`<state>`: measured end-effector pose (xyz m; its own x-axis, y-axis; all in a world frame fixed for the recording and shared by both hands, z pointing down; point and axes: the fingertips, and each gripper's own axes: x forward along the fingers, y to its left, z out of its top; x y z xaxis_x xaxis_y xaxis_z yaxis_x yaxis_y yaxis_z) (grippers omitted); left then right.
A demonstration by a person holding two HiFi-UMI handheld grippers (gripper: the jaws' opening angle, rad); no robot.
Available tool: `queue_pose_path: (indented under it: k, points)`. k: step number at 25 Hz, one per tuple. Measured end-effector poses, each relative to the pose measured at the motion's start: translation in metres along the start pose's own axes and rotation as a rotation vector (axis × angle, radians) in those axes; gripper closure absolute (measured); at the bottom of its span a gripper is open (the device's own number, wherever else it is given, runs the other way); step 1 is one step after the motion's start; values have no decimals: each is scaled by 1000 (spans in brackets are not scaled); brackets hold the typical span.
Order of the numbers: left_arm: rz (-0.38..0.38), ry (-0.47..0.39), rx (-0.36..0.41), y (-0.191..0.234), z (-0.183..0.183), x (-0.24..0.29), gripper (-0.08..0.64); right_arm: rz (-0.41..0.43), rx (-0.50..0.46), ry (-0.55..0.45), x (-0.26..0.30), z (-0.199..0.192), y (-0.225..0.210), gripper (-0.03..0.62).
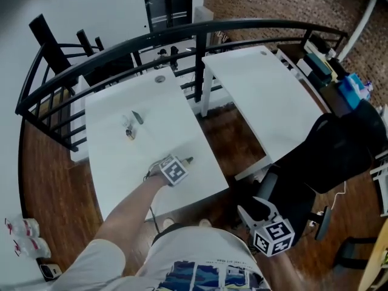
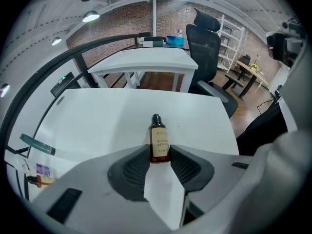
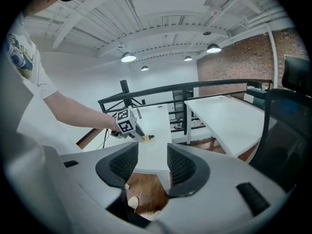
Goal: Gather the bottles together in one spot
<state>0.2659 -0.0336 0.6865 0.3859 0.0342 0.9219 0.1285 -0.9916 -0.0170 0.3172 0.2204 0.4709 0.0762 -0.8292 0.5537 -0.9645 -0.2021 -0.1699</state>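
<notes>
The left gripper (image 2: 160,155) is clamped on the base of a small amber bottle (image 2: 158,139). The bottle's long axis runs straight out along the jaws, and its black cap points away from the gripper, over the white table (image 2: 97,123). The right gripper (image 3: 152,161) is empty, its jaws wide apart, with the table's near edge just beyond their tips.

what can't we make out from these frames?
- Left gripper view: amber bottle, label print too small to read.
- Left gripper view: small bottle at the left, half lost at the dark lens edge.
- Head view: small items mid-table, too small to identify.
</notes>
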Motion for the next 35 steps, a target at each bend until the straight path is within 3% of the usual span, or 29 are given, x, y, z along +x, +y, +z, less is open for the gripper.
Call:
queue_pose_path:
  k: [3, 6, 9, 15, 20, 27, 28, 30, 35]
  points:
    - [12, -68, -93, 2, -9, -12, 422, 6, -1, 9, 11, 5, 18, 382]
    - [5, -199, -210, 0, -13, -36, 422, 34, -11, 0, 27, 16, 39, 395]
    - [25, -354, -261, -6, -11, -70, 422, 82, 15, -26, 47, 29, 61, 420]
    - [92, -632, -292, -23, -13, -164, 422, 215, 30, -64, 93, 75, 120, 420]
    - [169, -800, -245, -34, -21, -233, 422, 345, 119, -95, 135, 113, 172, 420]
    - [223, -873, -189, -43, -53, -271, 422, 467, 276, -86, 168, 124, 228, 427]
    - [224, -870, -195, -42, -59, -272, 422, 485, 282, -83, 170, 123, 236, 474]
    - [224, -863, -206, -39, -72, -273, 422, 502, 273, -75, 174, 121, 250, 520]
    - [220, -827, -250, -26, -103, -274, 419, 500, 168, -71, 188, 125, 274, 520]
